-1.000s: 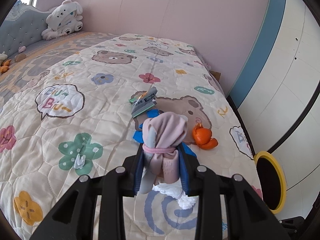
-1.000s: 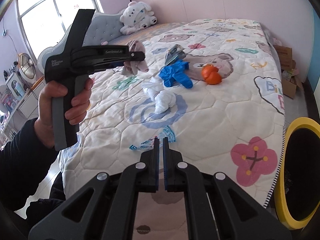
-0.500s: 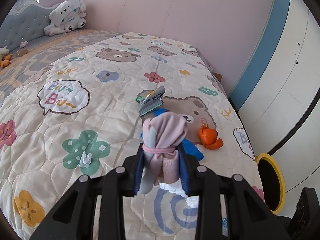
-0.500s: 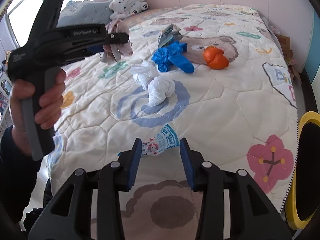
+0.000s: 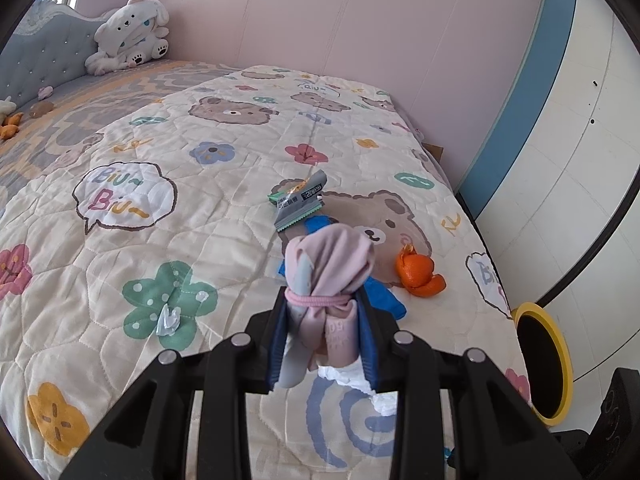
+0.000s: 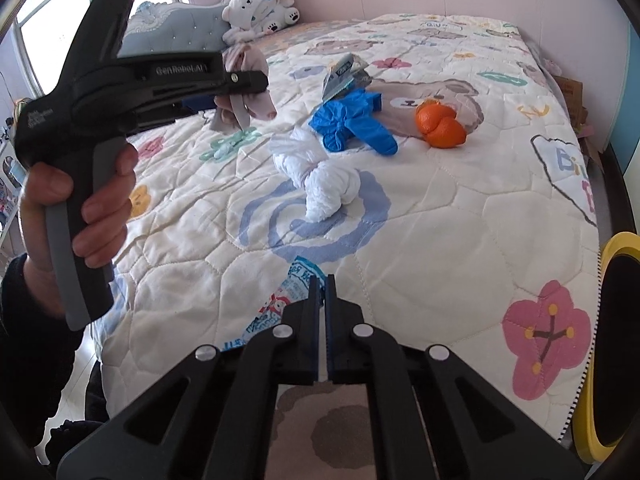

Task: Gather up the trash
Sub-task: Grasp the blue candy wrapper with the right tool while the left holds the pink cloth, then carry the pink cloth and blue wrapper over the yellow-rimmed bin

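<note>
Right wrist view: right gripper is seen closed on the light, crinkly printed wrapper, pinched at its edge, near the white tissue wad; a soft pink bundle is held by the left gripper.

**Words on the quilt and the gripper**

The quilt carries a white speech bubble reading "Biu~ Biu~". The left gripper, seen from the right wrist, has "GenRobot.AI" printed along its black side. The wrappers' print is too small to read from here.
</note>
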`<state>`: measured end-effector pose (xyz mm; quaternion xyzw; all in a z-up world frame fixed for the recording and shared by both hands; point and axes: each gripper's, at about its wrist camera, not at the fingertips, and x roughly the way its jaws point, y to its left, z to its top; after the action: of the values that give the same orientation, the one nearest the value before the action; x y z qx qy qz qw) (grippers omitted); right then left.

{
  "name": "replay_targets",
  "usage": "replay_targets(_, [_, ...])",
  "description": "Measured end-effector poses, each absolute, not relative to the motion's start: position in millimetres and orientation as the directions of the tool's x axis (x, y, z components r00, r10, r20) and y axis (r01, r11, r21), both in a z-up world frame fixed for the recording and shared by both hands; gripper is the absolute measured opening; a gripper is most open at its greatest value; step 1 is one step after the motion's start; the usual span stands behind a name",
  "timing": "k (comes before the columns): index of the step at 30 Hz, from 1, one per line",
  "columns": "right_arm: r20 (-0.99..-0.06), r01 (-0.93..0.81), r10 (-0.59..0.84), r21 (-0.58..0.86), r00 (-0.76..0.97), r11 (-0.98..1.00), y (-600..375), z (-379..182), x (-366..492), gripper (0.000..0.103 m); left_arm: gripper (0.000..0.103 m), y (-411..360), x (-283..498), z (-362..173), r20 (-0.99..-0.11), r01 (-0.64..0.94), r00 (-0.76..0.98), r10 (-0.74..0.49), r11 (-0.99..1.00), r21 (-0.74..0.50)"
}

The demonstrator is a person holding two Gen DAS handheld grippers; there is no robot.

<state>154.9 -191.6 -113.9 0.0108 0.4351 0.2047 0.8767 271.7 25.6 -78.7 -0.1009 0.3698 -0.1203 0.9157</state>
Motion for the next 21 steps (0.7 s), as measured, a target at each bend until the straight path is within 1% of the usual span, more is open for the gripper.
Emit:
replay_targets(8, [-0.714, -0.301, 0.348, 0.199, 0.607, 0.933, -234.3, -88.2, 140.7, 0.002, 0.029, -0.9, 270.3, -72.2, -0.651, 0.190, 0.688, -0.322, 0.945, -0.267])
replay_targets(14, [-0.679, -0.231, 0.300, 0.194, 0.670, 0.954, -282.6, -69.3, 128.4, 0.002, 0.029, -37.8, 265.2, -67.1, -0.649, 0.256, 0.669, -0.362, 0.932, -0.255])
replay_targets(21, [-0.639, -0.117, 0.210, 0.185, 0.740, 0.976, -349.8, -48.6, 114.2, 0.002, 0.029, -93.3, 258.8, -60.6, -0.651, 0.355, 0.628, -0.426, 0.902, -0.247])
